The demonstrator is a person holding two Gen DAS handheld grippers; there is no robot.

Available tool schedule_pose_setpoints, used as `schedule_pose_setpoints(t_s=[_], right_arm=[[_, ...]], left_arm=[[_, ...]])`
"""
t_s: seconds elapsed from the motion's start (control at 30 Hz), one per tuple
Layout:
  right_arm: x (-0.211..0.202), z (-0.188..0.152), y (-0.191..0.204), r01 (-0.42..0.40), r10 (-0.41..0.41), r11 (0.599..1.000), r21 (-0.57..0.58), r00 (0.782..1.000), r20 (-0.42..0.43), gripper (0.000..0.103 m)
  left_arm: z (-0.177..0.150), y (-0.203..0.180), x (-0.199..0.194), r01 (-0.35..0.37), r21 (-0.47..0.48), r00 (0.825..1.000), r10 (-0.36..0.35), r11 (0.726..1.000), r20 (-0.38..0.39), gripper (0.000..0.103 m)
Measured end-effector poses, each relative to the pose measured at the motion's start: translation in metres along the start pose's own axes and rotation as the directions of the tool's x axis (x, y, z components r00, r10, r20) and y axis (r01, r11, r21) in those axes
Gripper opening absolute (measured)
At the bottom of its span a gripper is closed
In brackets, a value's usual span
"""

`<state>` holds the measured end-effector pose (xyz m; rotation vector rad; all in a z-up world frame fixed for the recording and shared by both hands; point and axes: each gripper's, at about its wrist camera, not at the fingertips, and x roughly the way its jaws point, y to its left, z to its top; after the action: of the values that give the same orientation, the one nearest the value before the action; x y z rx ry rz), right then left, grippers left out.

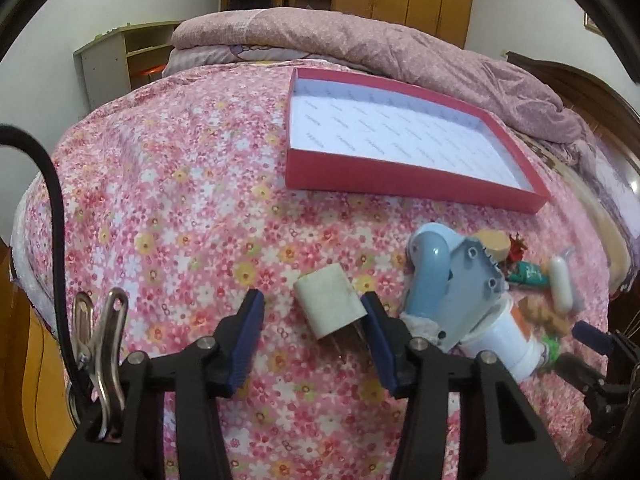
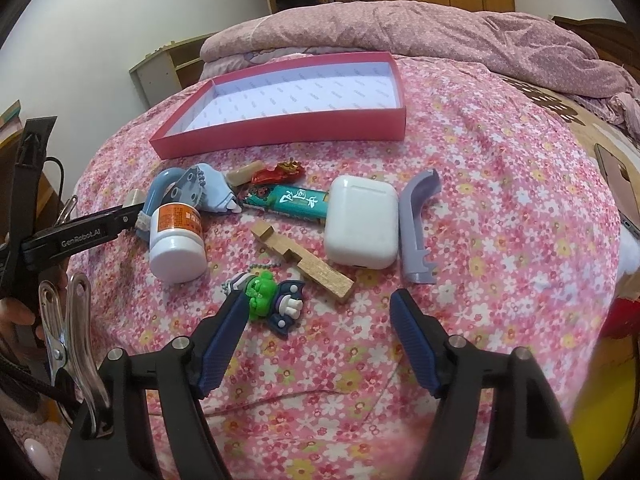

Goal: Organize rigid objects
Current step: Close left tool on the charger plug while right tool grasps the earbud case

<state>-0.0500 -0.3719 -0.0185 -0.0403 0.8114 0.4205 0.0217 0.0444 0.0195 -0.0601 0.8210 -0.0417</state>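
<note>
I have the white plug adapter [image 1: 332, 305] lying on the bed between the jaws of my left gripper [image 1: 312, 312], which stand partly open: the right pad is at its side, the left one clear, nothing gripped yet. It looks small, light, hard and smooth, so I'd pinch its flat sides, not the prongs. My right gripper [image 2: 320, 312] gapes wide and empty, the green keychain figure [image 2: 266, 292] just inside its left jaw.

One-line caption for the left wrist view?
Left gripper open around white charger plug on floral bedspread; empty pink box beyond.
</note>
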Motion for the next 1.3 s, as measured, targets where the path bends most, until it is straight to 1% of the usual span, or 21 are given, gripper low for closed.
schedule_pose_setpoints(t_s=[0.07,0.1,0.13,0.23,0.3,0.4,0.57,0.63,0.73,0.87,0.93,1.03,1.07,1.1,1.13,1.3], right_arm=[[0.0,0.0,0.0,-0.002,0.002,1.0,0.002,1.0,0.0,0.075],[0.001,0.0,-0.001,-0.001,0.001,1.0,0.005,1.0,-0.002,0.075],[0.001,0.0,-0.001,-0.001,0.001,1.0,0.006,1.0,-0.002,0.075],[0.0,0.0,-0.004,-0.004,0.004,1.0,0.013,1.0,0.0,0.074],[0.0,0.001,-0.005,-0.005,0.005,1.0,0.014,1.0,0.001,0.069],[-0.001,0.004,-0.005,-0.012,0.012,1.0,0.005,1.0,0.003,0.066],[-0.005,0.017,-0.008,0.01,-0.01,1.0,-0.012,1.0,0.026,0.064],[-0.003,0.022,-0.009,0.014,-0.013,1.0,-0.015,0.999,0.03,0.064],[0.006,0.028,-0.012,0.014,-0.014,1.0,-0.014,1.0,0.026,0.058],[0.02,0.034,-0.022,-0.003,0.002,1.0,0.031,1.0,0.001,0.054],[0.021,0.038,-0.022,0.003,-0.003,1.0,0.025,1.0,0.016,0.054],[0.025,0.042,-0.022,0.006,-0.007,1.0,0.014,1.0,0.015,0.053],[0.025,0.041,-0.021,0.011,-0.011,1.0,0.009,1.0,0.017,0.051],[0.026,0.042,-0.02,0.019,-0.019,1.0,0.003,1.0,0.017,0.046],[0.027,0.042,-0.02,0.022,-0.022,1.0,0.002,1.0,0.016,0.044],[0.027,0.039,-0.018,0.029,-0.028,1.0,-0.008,0.999,0.028,0.044]], left_arm=[[-0.001,0.0,-0.001,-0.007,0.006,1.0,0.007,1.0,0.005,0.041],[-0.001,-0.001,-0.001,-0.005,0.007,1.0,0.005,1.0,0.006,0.038],[-0.001,0.0,-0.001,-0.003,0.006,1.0,0.003,1.0,0.006,0.037],[-0.001,0.001,-0.002,0.007,-0.002,1.0,-0.007,1.0,0.007,0.037],[0.0,0.002,-0.002,0.011,-0.002,1.0,-0.011,1.0,0.008,0.037],[-0.001,0.001,-0.004,0.016,-0.003,1.0,-0.016,1.0,0.008,0.037],[-0.002,0.001,-0.006,0.023,-0.006,1.0,-0.023,1.0,0.008,0.037],[-0.003,0.001,-0.007,0.026,-0.005,1.0,-0.026,1.0,0.009,0.037],[-0.004,-0.001,-0.008,0.03,-0.003,1.0,-0.03,1.0,0.01,0.037],[-0.004,-0.002,-0.01,0.034,0.0,0.999,-0.034,0.999,0.01,0.037],[-0.004,-0.003,-0.01,0.035,0.001,0.999,-0.035,0.999,0.009,0.037],[-0.004,-0.003,-0.009,0.037,0.001,0.999,-0.037,0.999,0.007,0.037],[-0.003,-0.004,-0.009,0.037,0.002,0.999,-0.037,0.999,0.007,0.037],[-0.003,-0.004,-0.009,0.038,0.002,0.999,-0.038,0.999,0.007,0.037],[-0.002,-0.004,-0.009,0.04,0.002,0.999,-0.04,0.999,0.006,0.037],[0.0,-0.004,-0.009,0.048,0.001,0.999,-0.048,0.999,0.006,0.037]])
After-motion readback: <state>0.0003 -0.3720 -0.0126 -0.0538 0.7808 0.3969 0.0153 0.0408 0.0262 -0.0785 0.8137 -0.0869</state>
